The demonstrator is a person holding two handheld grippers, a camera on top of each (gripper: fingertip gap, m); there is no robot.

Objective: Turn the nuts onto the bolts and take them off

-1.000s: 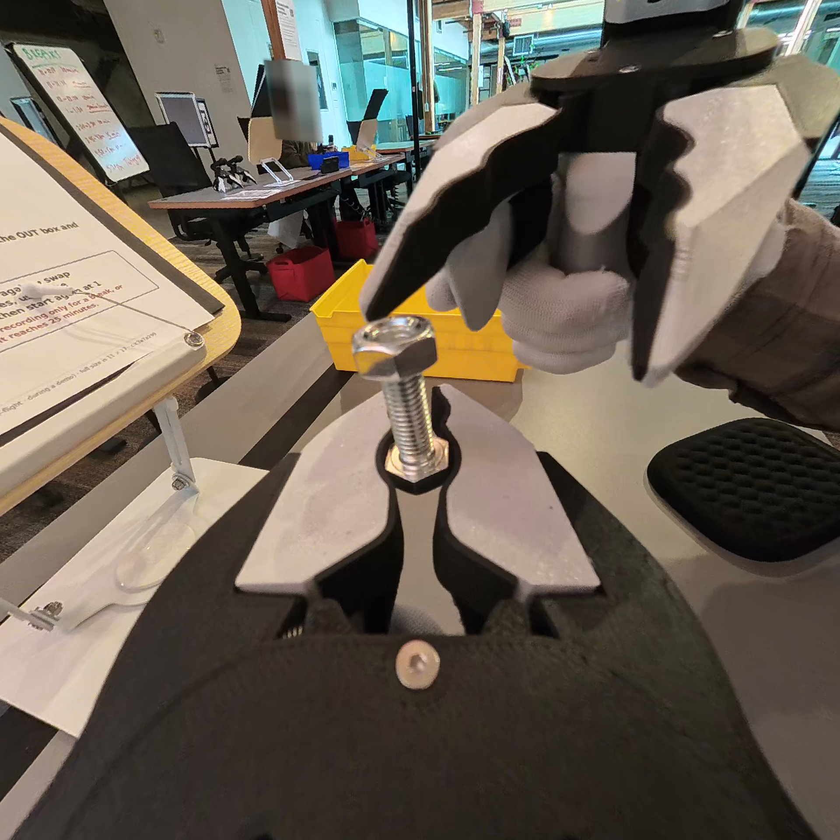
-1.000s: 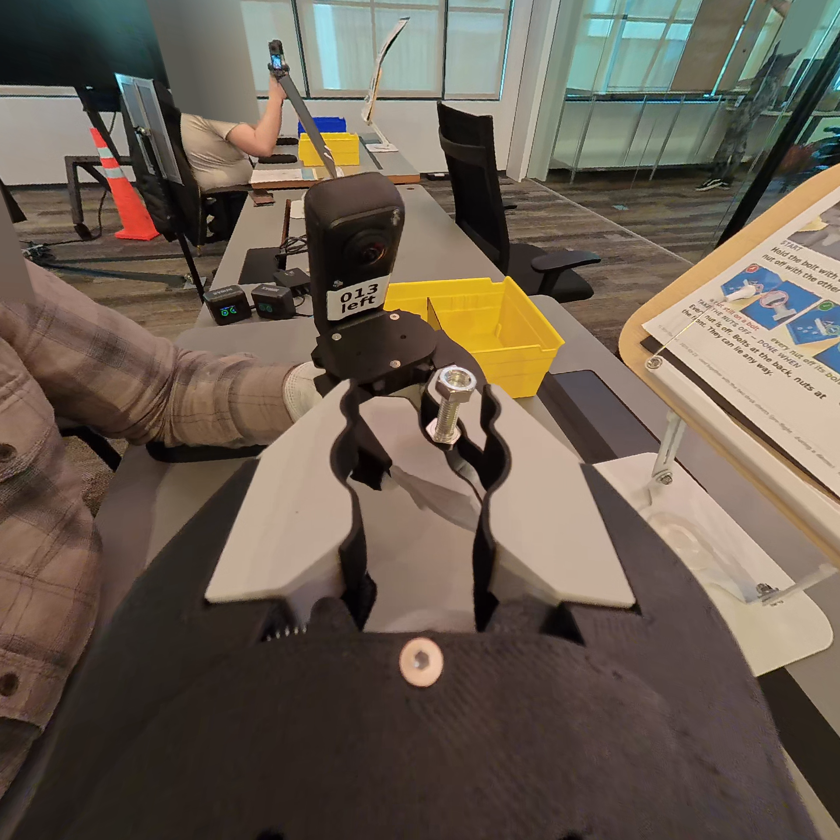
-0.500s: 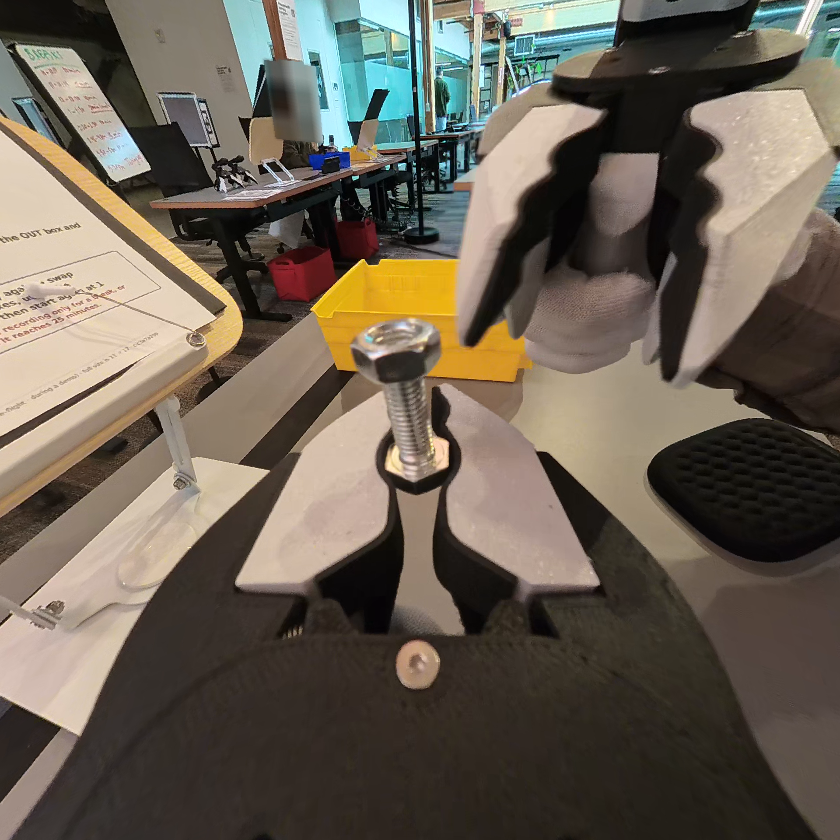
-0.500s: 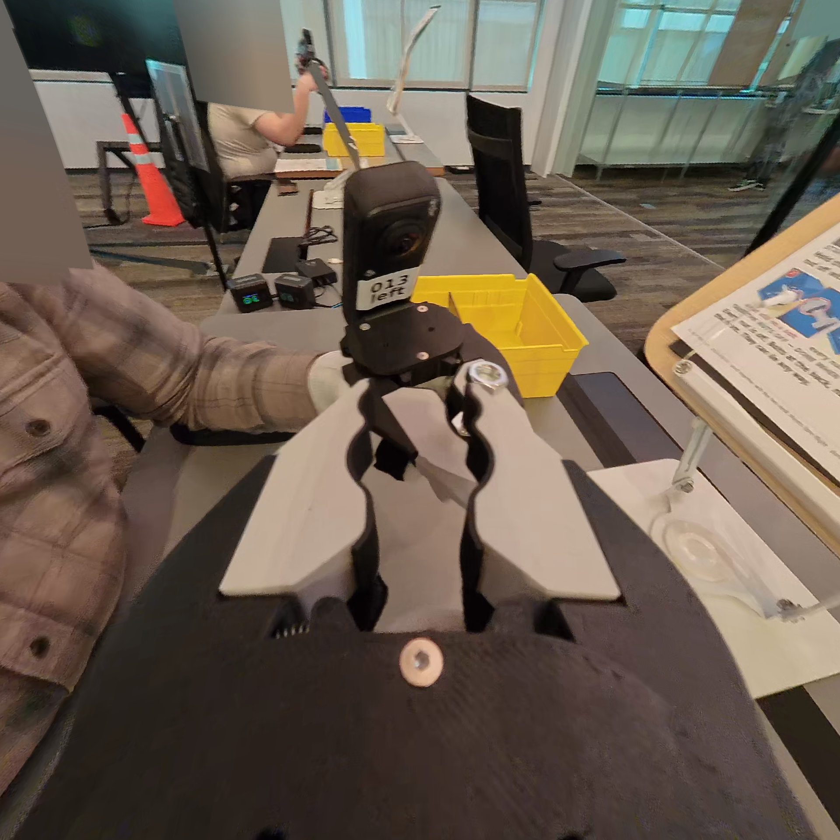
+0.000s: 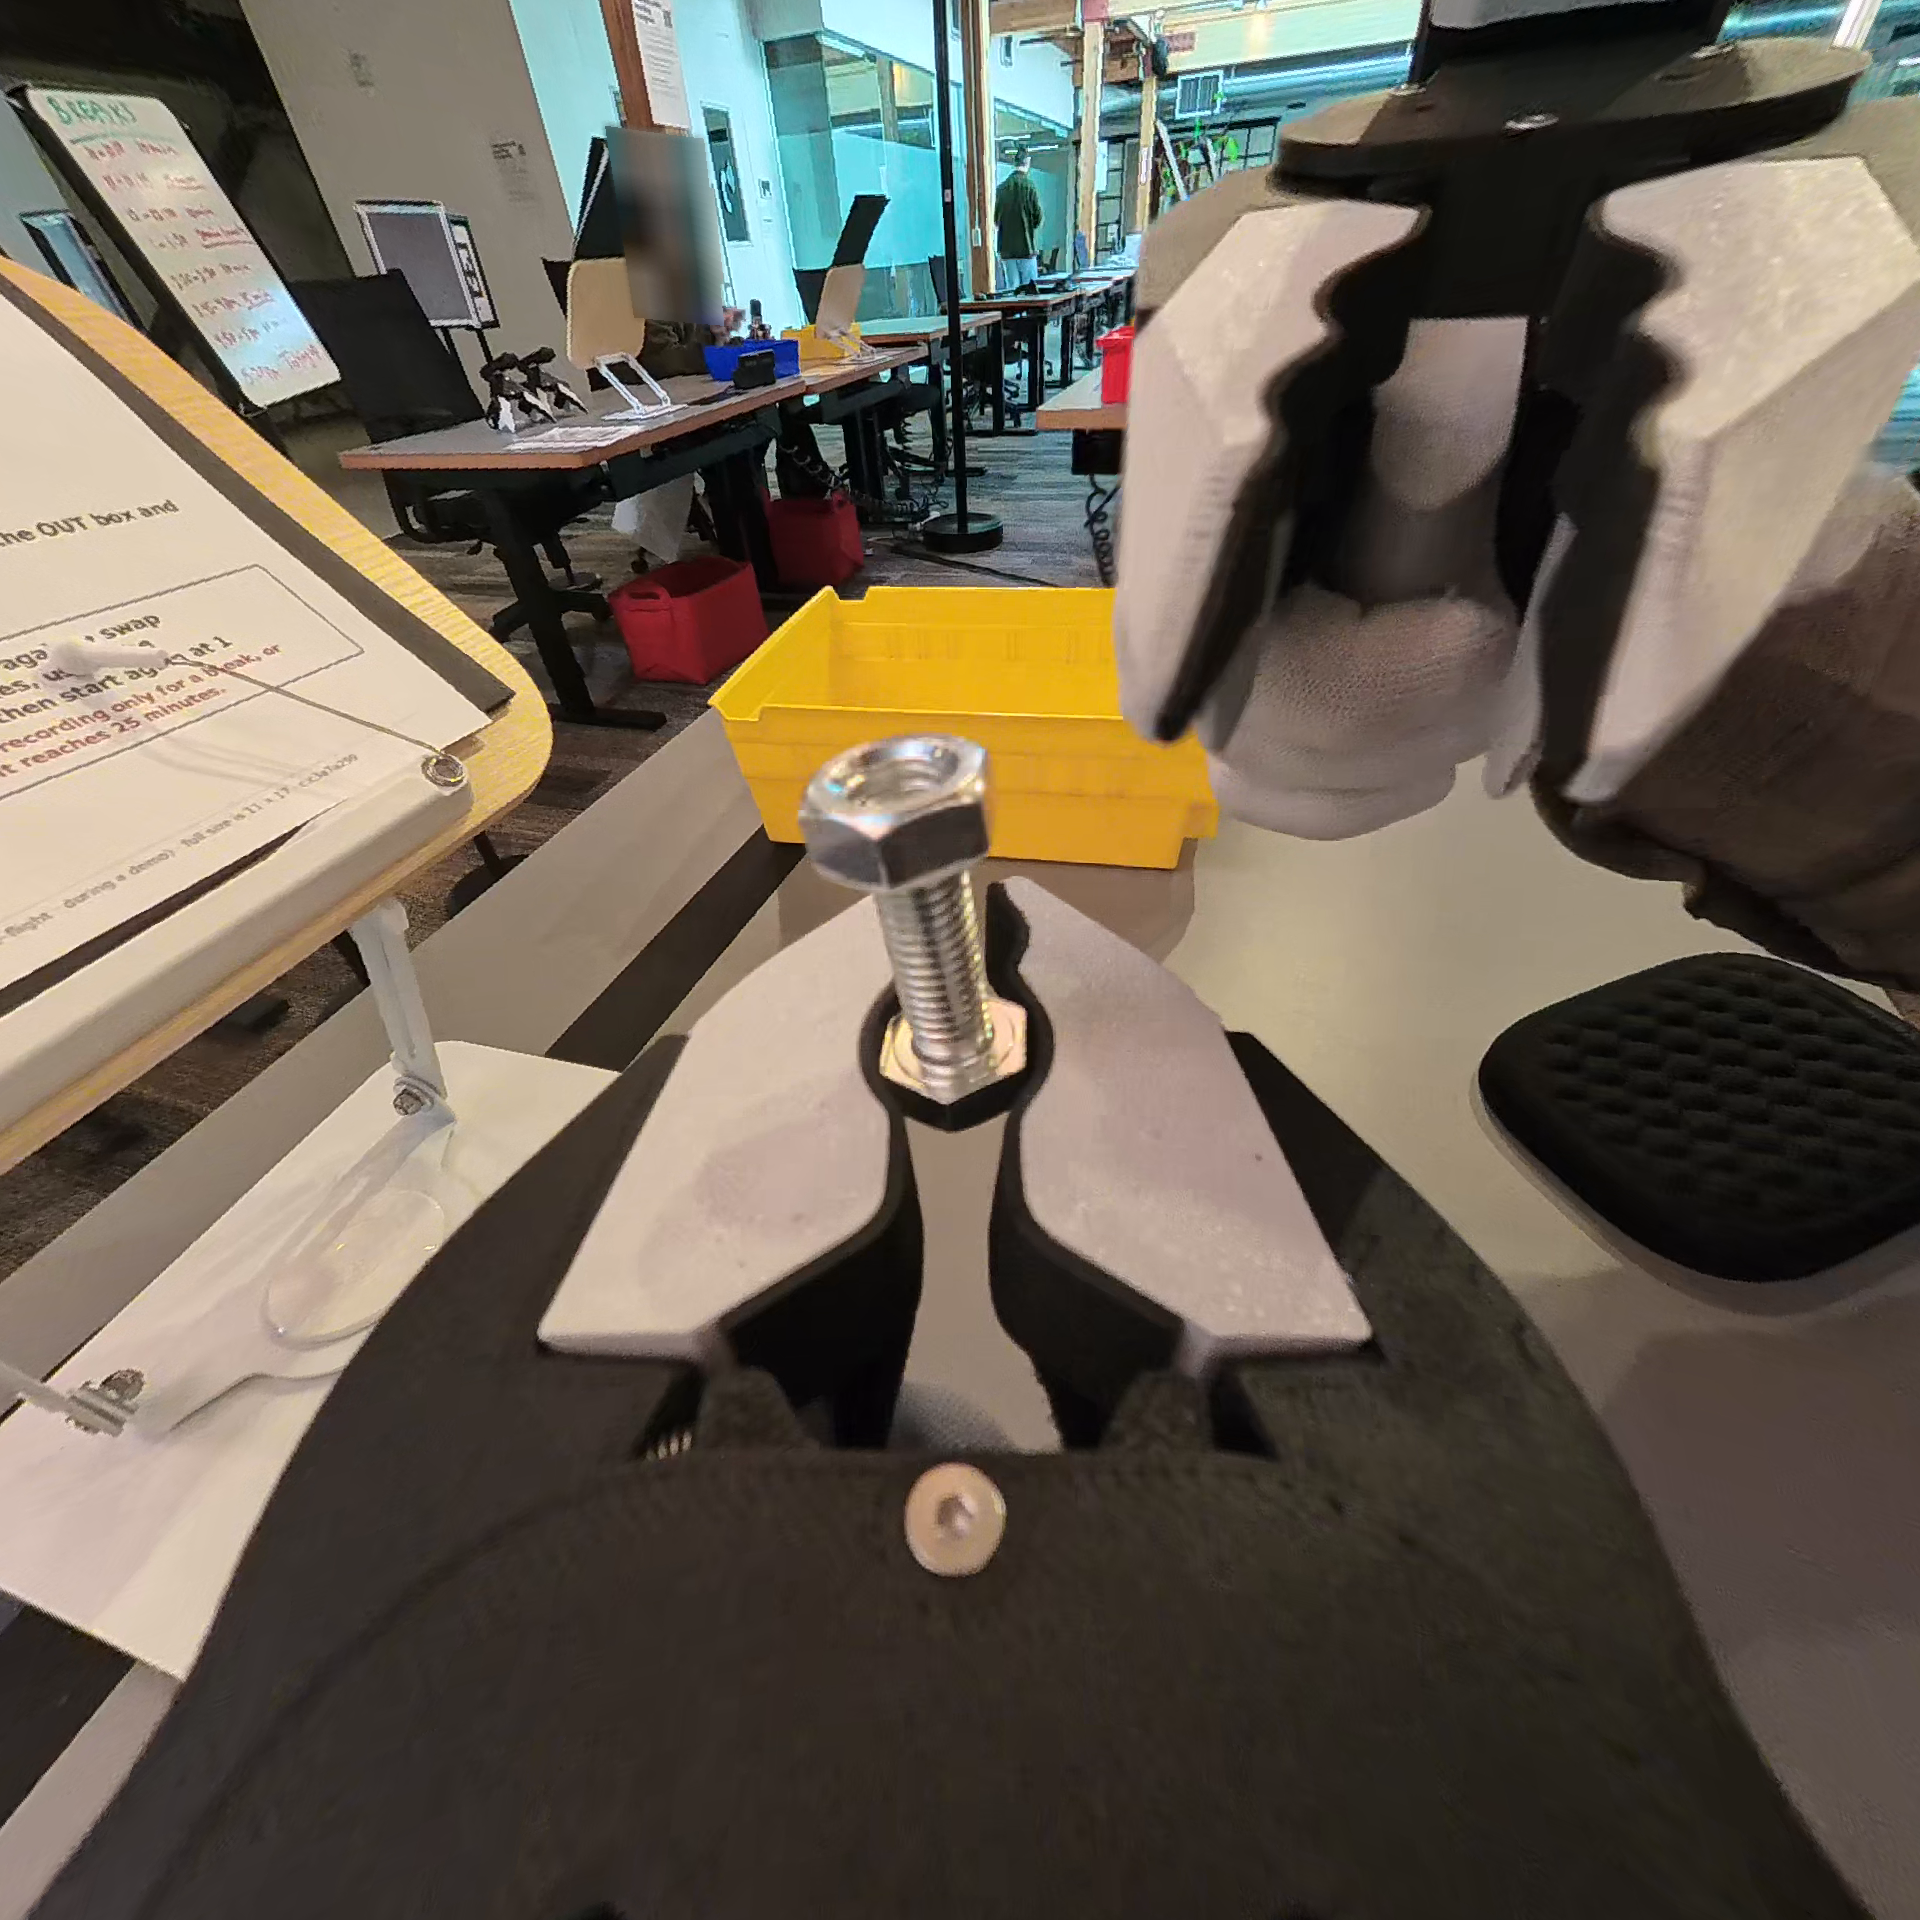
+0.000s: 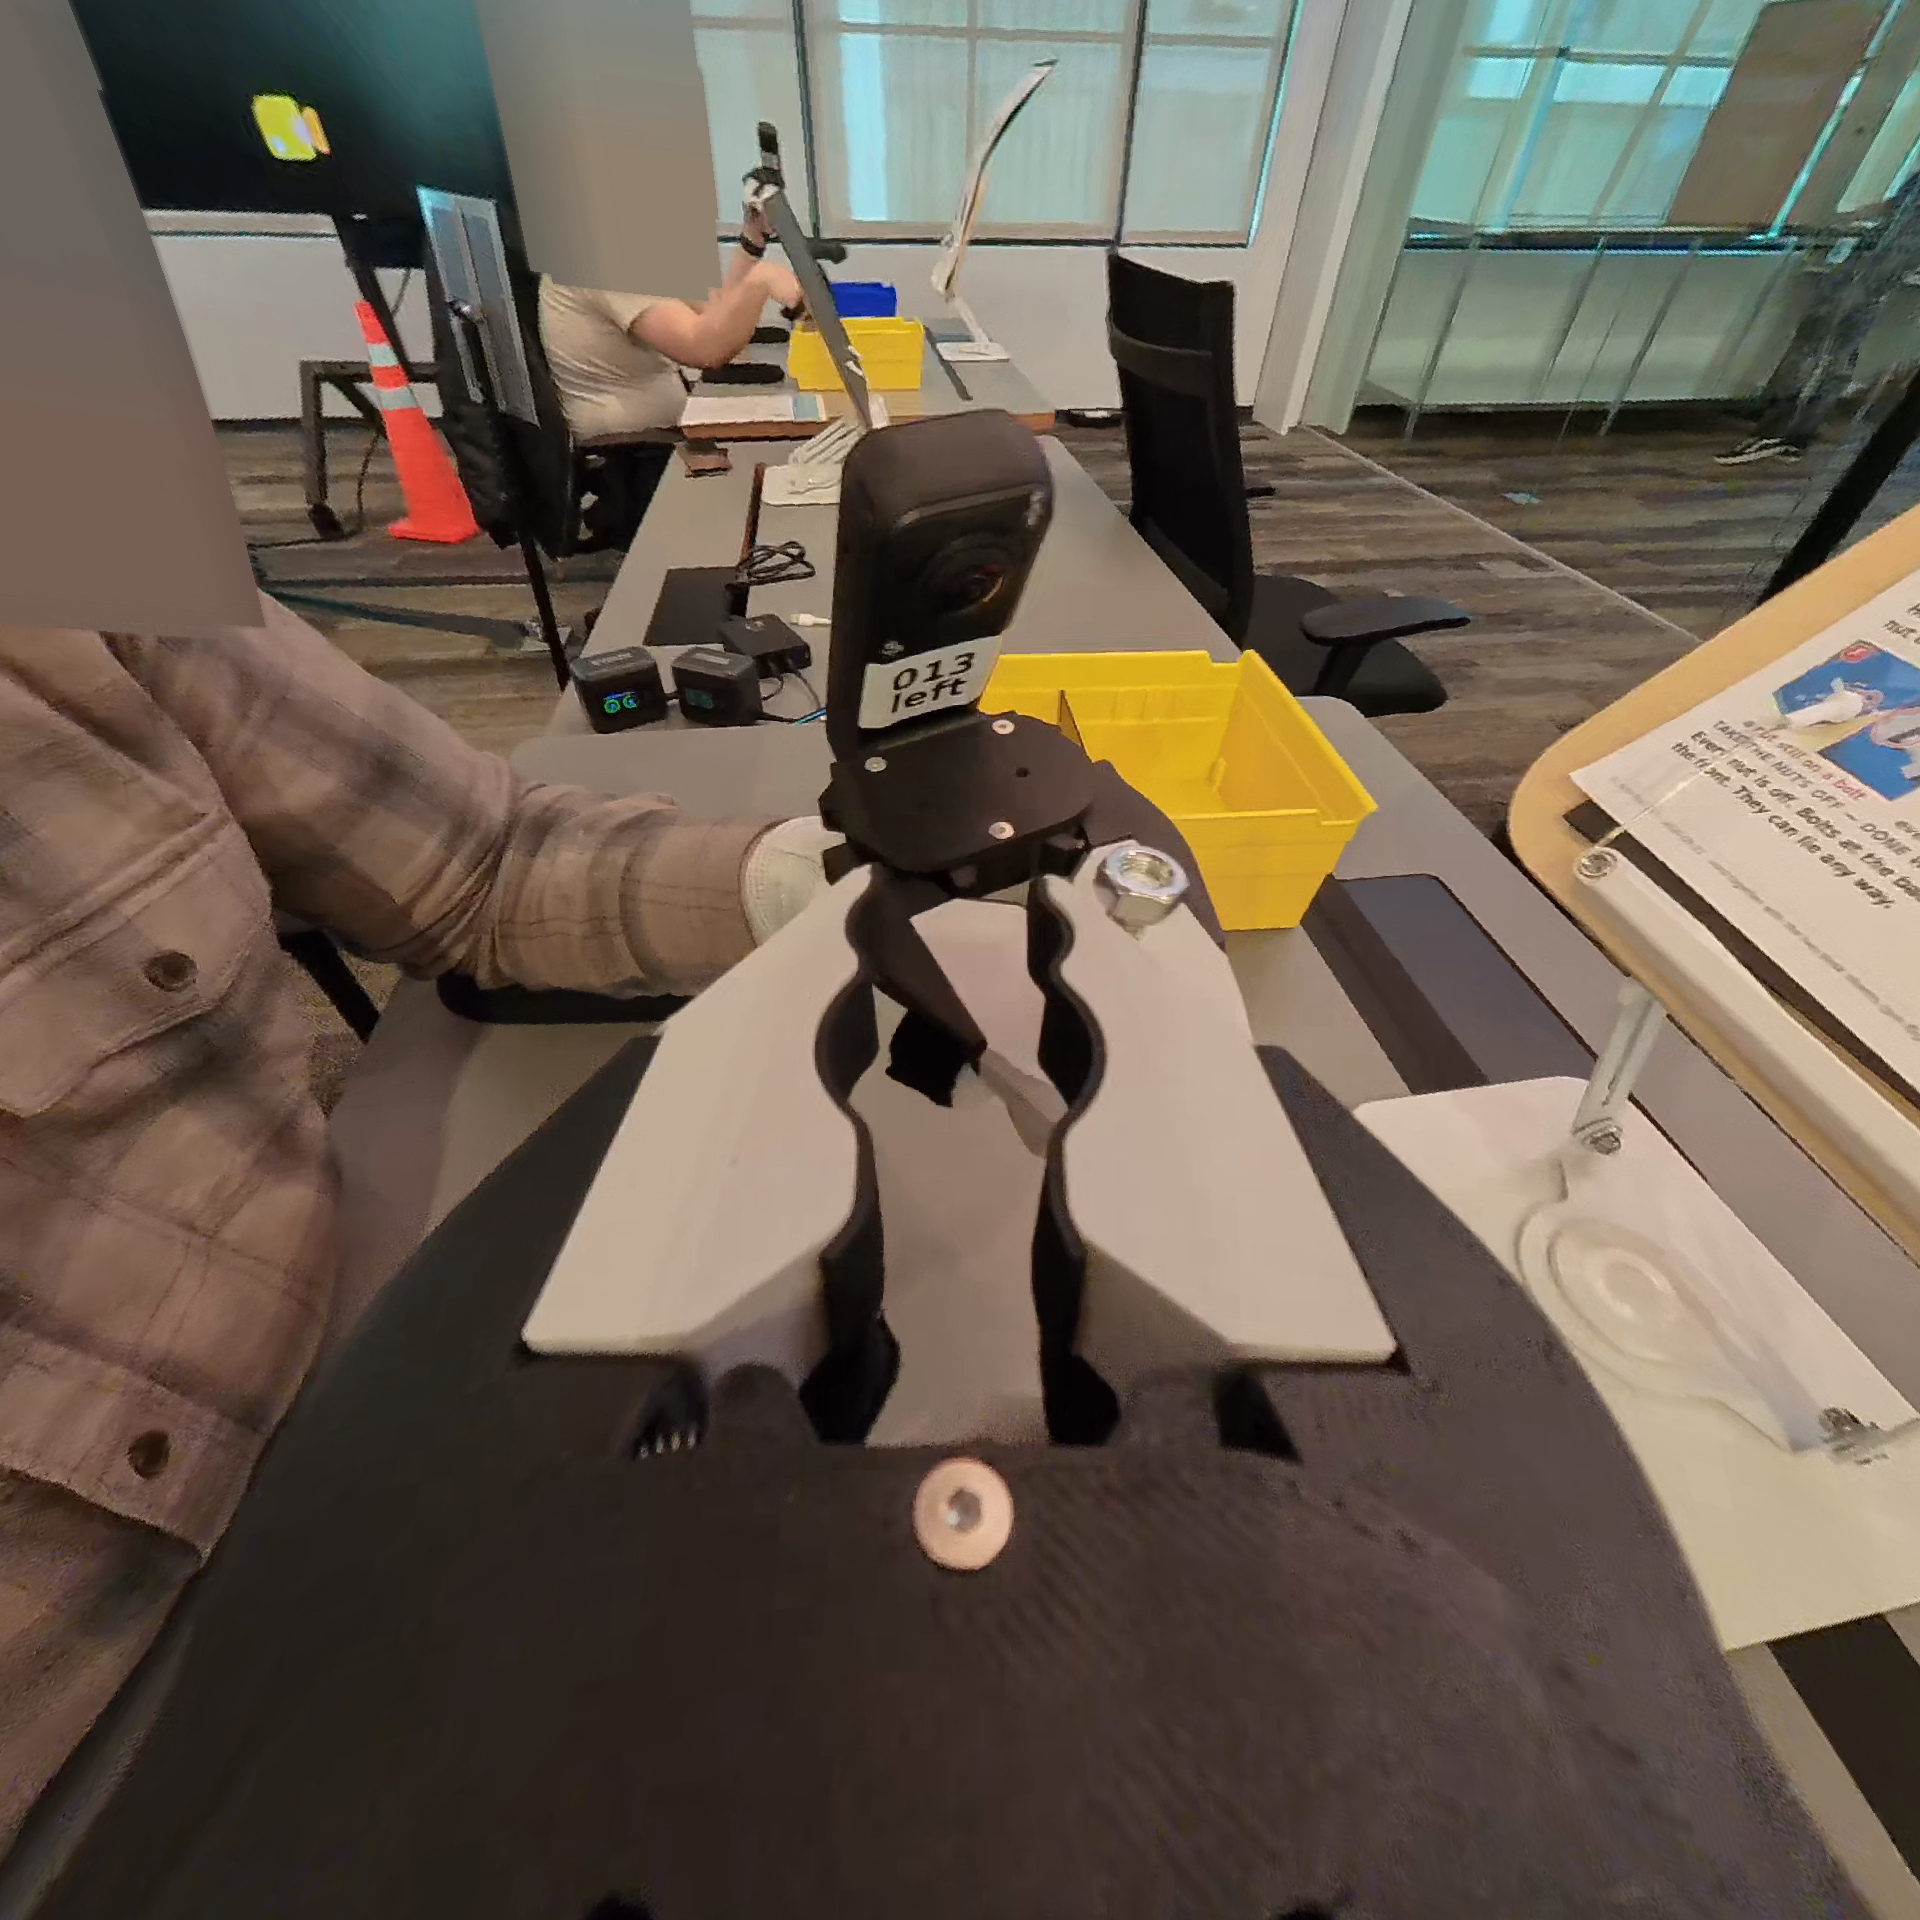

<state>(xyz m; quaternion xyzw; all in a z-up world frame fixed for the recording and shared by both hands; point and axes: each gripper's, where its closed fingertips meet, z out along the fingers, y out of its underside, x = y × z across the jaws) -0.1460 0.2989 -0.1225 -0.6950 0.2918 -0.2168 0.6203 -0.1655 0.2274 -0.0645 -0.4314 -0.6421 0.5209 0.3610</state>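
Observation:
My left gripper (image 5: 956,1049) is shut on the hex head of a silver bolt (image 5: 940,966) and holds it upright. A silver nut (image 5: 894,805) sits at the top end of the bolt's thread. My right gripper (image 5: 1371,758) hangs open and empty above and to the right of the nut, apart from it. In the right wrist view my right gripper (image 6: 982,920) is open. The nut (image 6: 1141,878) shows just past its right finger, and the bolt's shaft is hidden behind that finger. The left gripper's camera mount (image 6: 956,790) faces me there.
A yellow bin (image 5: 966,727) stands on the grey table behind the bolt; it also shows in the right wrist view (image 6: 1226,769). A tilted instruction board (image 5: 208,644) on a clear stand is on one side. A black padded rest (image 5: 1704,1112) lies at the right. My hands' fingertips stand some 9 cm from each other.
My right gripper has drawn away from the nut, to the right in the left wrist view, still open. The left gripper and bolt have not moved.

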